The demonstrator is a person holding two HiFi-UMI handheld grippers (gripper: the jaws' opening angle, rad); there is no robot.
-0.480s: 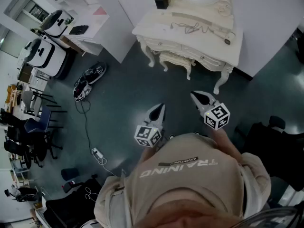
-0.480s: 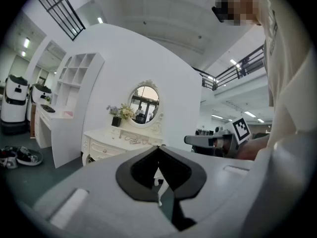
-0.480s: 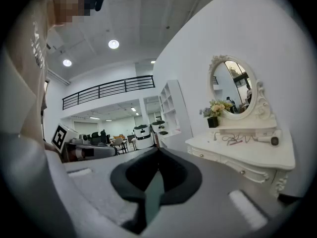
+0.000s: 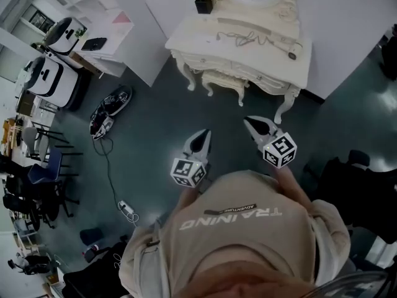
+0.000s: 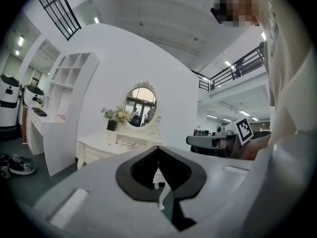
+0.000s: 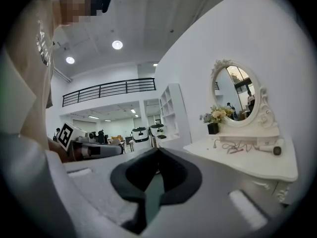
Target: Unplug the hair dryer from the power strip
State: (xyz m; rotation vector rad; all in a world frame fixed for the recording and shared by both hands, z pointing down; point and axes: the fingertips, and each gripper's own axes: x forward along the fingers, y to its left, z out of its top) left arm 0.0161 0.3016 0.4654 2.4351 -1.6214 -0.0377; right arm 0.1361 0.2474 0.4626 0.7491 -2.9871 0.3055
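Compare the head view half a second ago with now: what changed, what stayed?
The whole scene slid slightly up and left in the head view, so the camera shifted. Nothing was gripped or released: the left gripper and right gripper stay shut and empty, short of the dressing table.

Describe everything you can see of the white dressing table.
The dressing table looks like cream-white painted wood with carved edges and curved legs. It stands on the dark floor against the white wall. An oval mirror in an ornate frame rises from its back. On top rest a flower pot, a tangled cable and the hair dryer. A matching stool sits under it.
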